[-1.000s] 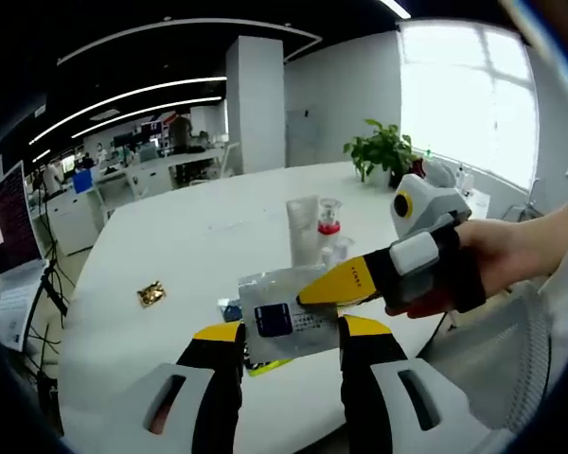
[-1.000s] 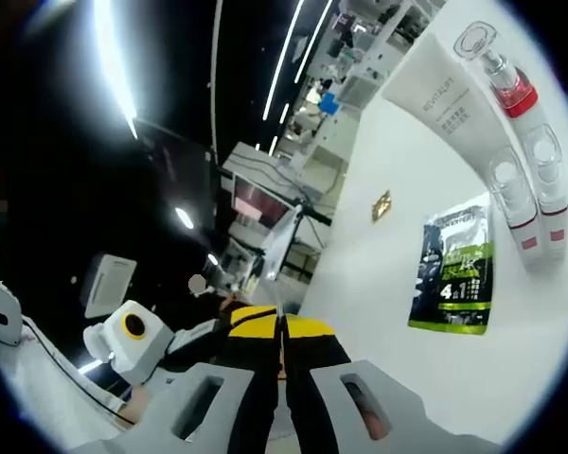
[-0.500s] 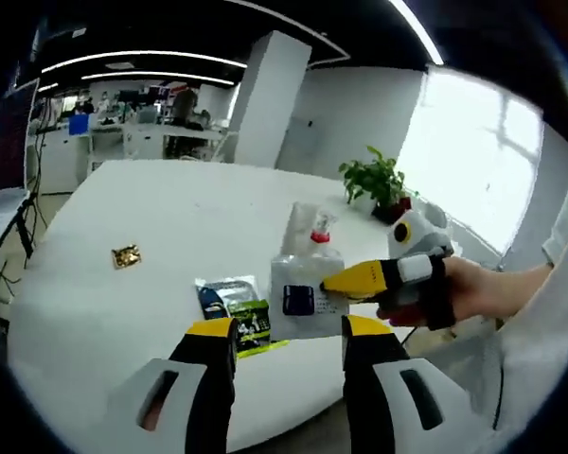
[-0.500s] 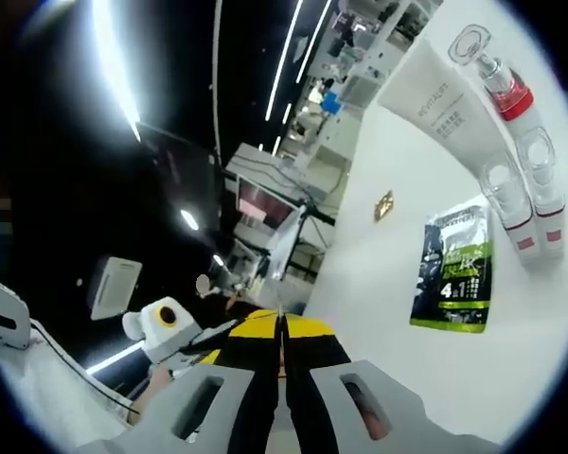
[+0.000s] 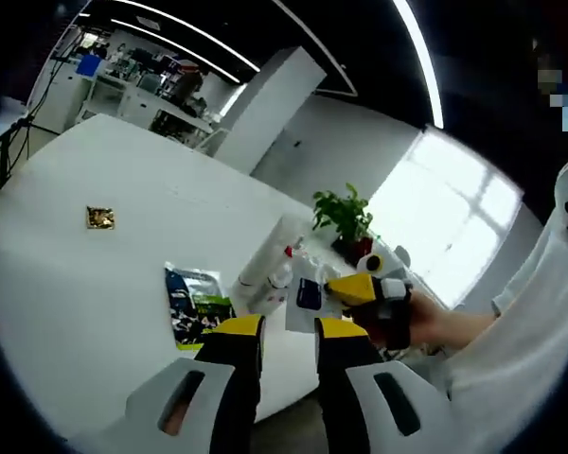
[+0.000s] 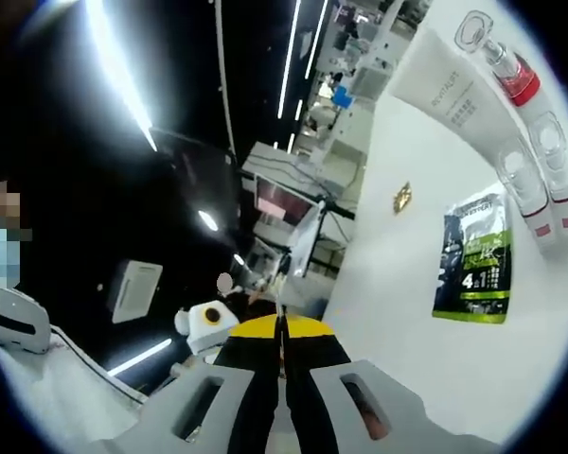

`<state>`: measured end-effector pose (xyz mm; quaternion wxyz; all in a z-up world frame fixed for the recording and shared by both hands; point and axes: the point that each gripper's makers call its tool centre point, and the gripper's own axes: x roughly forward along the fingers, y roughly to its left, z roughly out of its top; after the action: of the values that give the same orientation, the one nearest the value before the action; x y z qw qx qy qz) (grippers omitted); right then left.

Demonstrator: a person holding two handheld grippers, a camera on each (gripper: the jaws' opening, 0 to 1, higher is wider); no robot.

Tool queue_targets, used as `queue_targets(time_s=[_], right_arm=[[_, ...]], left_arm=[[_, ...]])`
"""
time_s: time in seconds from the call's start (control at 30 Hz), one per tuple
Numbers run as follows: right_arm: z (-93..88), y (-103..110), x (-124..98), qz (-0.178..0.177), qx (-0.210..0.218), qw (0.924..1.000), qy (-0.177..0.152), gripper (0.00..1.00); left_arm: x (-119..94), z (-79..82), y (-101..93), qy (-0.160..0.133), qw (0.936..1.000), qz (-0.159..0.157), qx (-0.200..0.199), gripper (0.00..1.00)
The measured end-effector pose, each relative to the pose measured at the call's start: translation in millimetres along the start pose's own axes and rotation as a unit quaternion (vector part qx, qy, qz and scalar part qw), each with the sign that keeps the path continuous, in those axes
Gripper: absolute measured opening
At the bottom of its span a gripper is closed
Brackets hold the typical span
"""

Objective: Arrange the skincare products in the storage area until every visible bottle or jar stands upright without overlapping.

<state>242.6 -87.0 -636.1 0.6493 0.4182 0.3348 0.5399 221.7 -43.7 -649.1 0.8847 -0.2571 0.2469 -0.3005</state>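
Observation:
My right gripper (image 5: 346,288) comes in from the right, shut on a silver sachet with a dark blue label (image 5: 306,295), and holds it in the air just beyond my left gripper (image 5: 286,329). The left jaws stand open with nothing between them. In the right gripper view the yellow tips of my right gripper (image 6: 282,331) are pressed together on the sachet's thin edge (image 6: 282,301). On the white table lie a black-and-green sachet (image 5: 194,303) (image 6: 473,270), a white tube (image 5: 263,260) (image 6: 454,90), a red-collared bottle (image 6: 506,61) and two small clear bottles (image 6: 525,184).
A small gold packet (image 5: 100,218) (image 6: 402,197) lies apart on the white round table (image 5: 76,284). A potted plant (image 5: 344,216) stands at the table's far edge. A person's hand and sleeve (image 5: 473,331) hold the right gripper. Desks and monitors stand beyond the table.
The right gripper has carried the silver sachet away from between the left jaws, up and to the right. The left jaws stand closer together. Both cameras have tilted.

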Motion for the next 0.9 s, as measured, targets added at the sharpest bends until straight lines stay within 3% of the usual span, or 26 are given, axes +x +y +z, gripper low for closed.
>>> queue_targets(time_s=[0.3,0.43,0.57,0.8,0.9], right_arm=[[-4.1,3,2,0.004,0.001,1.0000,0.007,0.01],[-3.7,0,1,-0.003,0.001,1.0000,0.006,0.01],[-4.0,-4,1,-0.028,-0.026,0.9992,0.008,0.02],[4.2,-11,-1,-0.070,-0.094,0.9930,0.011,0.08],[7.7,-11,-2,-0.076,-0.104,0.9917,0.009,0.09]], left_arm=[[2,2.2,-8.6,-0.012,0.9994,-0.024,-0.024,0.00],[2,2.2,-7.5,-0.013,0.9994,-0.014,-0.029,0.02],[2,1.8,-6.5,-0.011,0.9988,0.004,-0.048,0.01],[2,2.6,-10.1,-0.026,0.9950,-0.001,-0.097,0.01],[0,1.9,-10.0,-0.029,0.9947,0.002,-0.099,0.01]])
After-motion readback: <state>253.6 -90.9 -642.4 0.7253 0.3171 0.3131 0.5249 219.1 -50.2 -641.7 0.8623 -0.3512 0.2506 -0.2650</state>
